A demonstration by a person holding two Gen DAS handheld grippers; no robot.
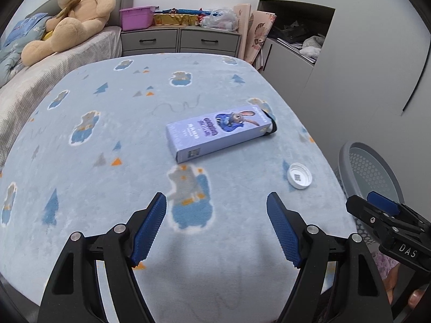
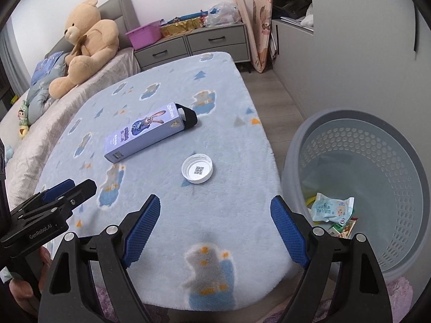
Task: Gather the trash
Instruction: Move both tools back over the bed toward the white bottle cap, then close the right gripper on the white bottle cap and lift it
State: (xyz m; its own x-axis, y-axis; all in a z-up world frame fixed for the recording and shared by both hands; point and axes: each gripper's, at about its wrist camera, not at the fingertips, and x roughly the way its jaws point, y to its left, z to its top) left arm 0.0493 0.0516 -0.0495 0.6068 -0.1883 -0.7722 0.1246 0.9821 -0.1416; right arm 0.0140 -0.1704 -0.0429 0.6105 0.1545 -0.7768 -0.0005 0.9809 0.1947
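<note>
Step in hand, as I read it: approach to the next pick. Two trash items lie on the blanket-covered table [image 2: 242, 145]: a purple box [image 2: 145, 134] lying flat mid-table, and a white cap [image 2: 197, 171] nearer the right edge, open side up, apart from the box. Grey basket [image 2: 336, 134] stands on the floor just beside the table's right edge, wrappers [image 2: 332, 210] already at its bottom.

Left hand-held gripper [image 1: 216, 202]: jaws spread wide, nothing between them, hovering over the near part of the table, tilted down, box ahead and a bit right. Right hand-held gripper [image 2: 215, 204]: jaws spread wide too, empty, tilted down over the near table edge, cap straight ahead, basket to its right. Each gripper shows at the edge of the other's view; the two sit side by side, near each other.

Next move, likely: right one goes forward and down onto the cap, closes across its rim, then swings right over the basket. Cap is low and flat on soft fleece, so pads must come low. Left one lines up across the box's narrow width.
</note>
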